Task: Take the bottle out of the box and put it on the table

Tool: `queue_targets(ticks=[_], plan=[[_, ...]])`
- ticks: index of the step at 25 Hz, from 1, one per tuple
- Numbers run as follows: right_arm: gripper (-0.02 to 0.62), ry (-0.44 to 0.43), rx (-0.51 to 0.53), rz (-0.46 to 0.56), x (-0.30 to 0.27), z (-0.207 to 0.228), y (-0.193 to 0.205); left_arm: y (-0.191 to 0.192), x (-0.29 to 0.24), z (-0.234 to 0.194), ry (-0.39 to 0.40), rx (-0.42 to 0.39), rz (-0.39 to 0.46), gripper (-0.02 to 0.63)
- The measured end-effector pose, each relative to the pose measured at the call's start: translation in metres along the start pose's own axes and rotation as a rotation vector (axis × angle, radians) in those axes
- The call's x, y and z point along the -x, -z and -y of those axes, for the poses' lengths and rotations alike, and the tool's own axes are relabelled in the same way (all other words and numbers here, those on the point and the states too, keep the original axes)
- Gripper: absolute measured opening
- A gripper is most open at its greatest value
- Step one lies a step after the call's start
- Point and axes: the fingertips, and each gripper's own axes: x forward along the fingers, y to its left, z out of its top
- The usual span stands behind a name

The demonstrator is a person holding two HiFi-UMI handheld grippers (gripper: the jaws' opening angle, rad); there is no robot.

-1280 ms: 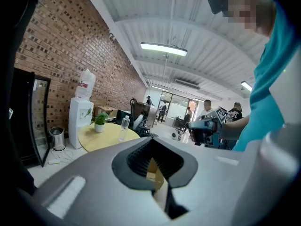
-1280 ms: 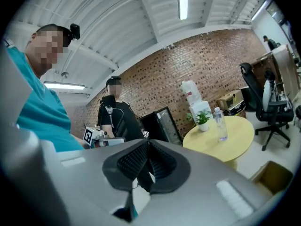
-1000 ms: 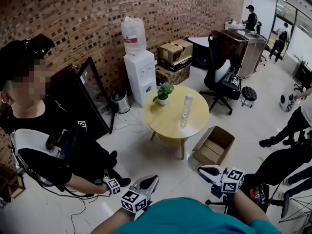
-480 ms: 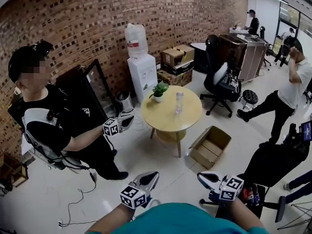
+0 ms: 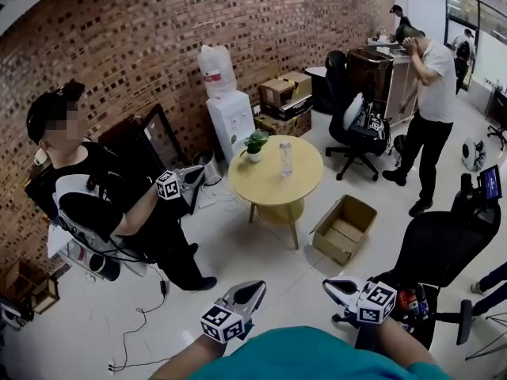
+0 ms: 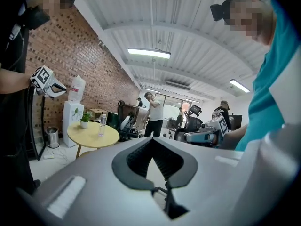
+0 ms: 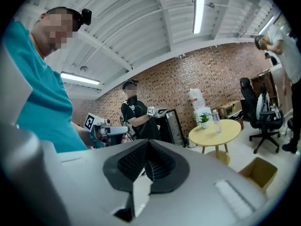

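Held low and level on the near side of the round yellow table [image 5: 269, 184], well apart from it, the left gripper [image 5: 253, 289] and the right gripper [image 5: 330, 285] both have their jaws pressed together, the dark pads meeting with nothing between them. On the table the clear plastic bottle [image 5: 286, 158] stands upright near the middle, with a small potted plant [image 5: 255, 143] at the far-left edge of the top. The open cardboard box [image 5: 345, 228] sits on the floor just beside the table, to its right, flaps spread. Left of the table stands a person in black [image 5: 95, 204]. Behind the table, a white water dispenser [image 5: 227, 117] backs onto the brick wall [image 5: 142, 30]. To the table's far right are a black office chair [image 5: 358, 129] and, beyond it, a person in a white shirt [image 5: 432, 93].
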Motion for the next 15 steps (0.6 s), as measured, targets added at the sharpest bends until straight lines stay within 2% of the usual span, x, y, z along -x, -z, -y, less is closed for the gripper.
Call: queue_targets(ticks=[5,11,15], plan=[[0.0,0.054,-0.003,0.01,-0.025,-0.038,-0.007,-0.02,0.052,-0.007,0.028,-0.007,0.023,0.0],[0.0,0.068,0.03,-0.037,-0.082,-0.068,-0.006,-0.029,0.103,-0.052,0.03,0.039,0.051,0.0],[0.0,0.076,0.047,-0.054,-0.098,-0.08,-0.009,-0.037,0.122,-0.062,0.041,0.031,0.063,0.0]])
